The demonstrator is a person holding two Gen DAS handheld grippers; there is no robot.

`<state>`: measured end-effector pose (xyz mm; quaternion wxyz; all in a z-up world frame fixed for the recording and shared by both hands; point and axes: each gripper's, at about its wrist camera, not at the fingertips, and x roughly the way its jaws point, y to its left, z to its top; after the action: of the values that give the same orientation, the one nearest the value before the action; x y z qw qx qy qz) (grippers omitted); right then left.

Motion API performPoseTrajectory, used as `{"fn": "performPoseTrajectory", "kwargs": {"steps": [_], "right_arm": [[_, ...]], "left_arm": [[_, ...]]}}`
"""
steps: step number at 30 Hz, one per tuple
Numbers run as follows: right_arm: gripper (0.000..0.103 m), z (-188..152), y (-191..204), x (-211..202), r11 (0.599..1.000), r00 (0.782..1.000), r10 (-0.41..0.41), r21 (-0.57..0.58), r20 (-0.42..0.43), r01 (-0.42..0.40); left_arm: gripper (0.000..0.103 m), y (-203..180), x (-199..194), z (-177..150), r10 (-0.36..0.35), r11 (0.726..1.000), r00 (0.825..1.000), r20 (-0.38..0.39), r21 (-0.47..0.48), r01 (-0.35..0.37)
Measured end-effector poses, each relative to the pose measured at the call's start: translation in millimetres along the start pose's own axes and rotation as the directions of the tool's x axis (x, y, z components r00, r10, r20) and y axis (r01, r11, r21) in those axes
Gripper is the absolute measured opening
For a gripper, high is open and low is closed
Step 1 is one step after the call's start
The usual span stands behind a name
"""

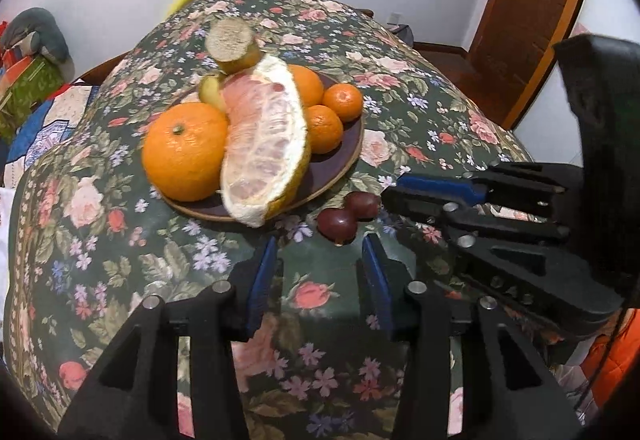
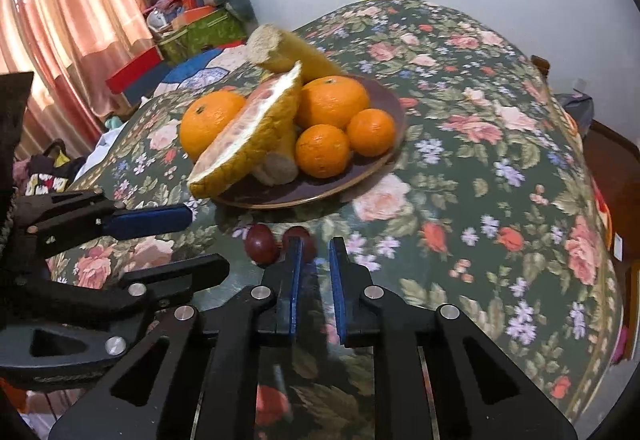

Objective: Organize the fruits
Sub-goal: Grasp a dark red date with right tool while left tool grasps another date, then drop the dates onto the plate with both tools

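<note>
A dark plate (image 1: 344, 164) (image 2: 384, 156) on the floral tablecloth holds a big orange (image 1: 184, 150) (image 2: 210, 120), a pomelo wedge (image 1: 266, 144) (image 2: 244, 144), several smaller oranges (image 1: 324, 128) (image 2: 322, 150) and a cut yellow stalk piece (image 1: 232, 44) (image 2: 280, 48). Two dark red fruits (image 1: 338, 224) (image 2: 262, 238) lie on the cloth in front of the plate. My left gripper (image 1: 320, 244) is open and empty, just short of them. My right gripper (image 2: 316, 240) is open a little, its left finger next to the right red fruit; it shows in the left wrist view (image 1: 404, 192).
The floral tablecloth (image 1: 120, 260) (image 2: 500, 180) covers a round table. Boxes and a grey bundle (image 2: 216, 0) stand by the wall at the left, beside a pink curtain (image 2: 68, 20). A wooden door (image 1: 532, 8) is at the right.
</note>
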<state>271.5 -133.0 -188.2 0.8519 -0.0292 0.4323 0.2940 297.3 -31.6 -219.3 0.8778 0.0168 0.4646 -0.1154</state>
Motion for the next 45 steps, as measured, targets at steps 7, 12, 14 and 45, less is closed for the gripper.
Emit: {"fn": "performPoseTrajectory", "kwargs": {"steps": [7,12,14,45], "right_arm": [[0.012,-2,-16,-13,0.999,0.999,-0.038,0.014,0.013,0.038],[0.013,-3,-20,-16,0.999,0.999,-0.040,0.012,0.016,0.040],[0.015,-4,-20,-13,1.000,1.000,-0.023,0.017,0.005,0.022],[0.014,5,16,15,1.000,0.999,-0.014,-0.022,-0.030,0.014]], "left_arm": [[0.034,-7,23,3,-0.017,1.000,0.999,-0.042,0.009,0.018],[0.029,-8,31,8,-0.001,1.000,0.999,-0.037,0.010,0.002],[0.025,-7,32,10,-0.006,1.000,0.999,-0.034,0.003,0.007],[0.024,53,-21,-6,0.028,0.995,0.998,0.062,-0.095,-0.022]]}}
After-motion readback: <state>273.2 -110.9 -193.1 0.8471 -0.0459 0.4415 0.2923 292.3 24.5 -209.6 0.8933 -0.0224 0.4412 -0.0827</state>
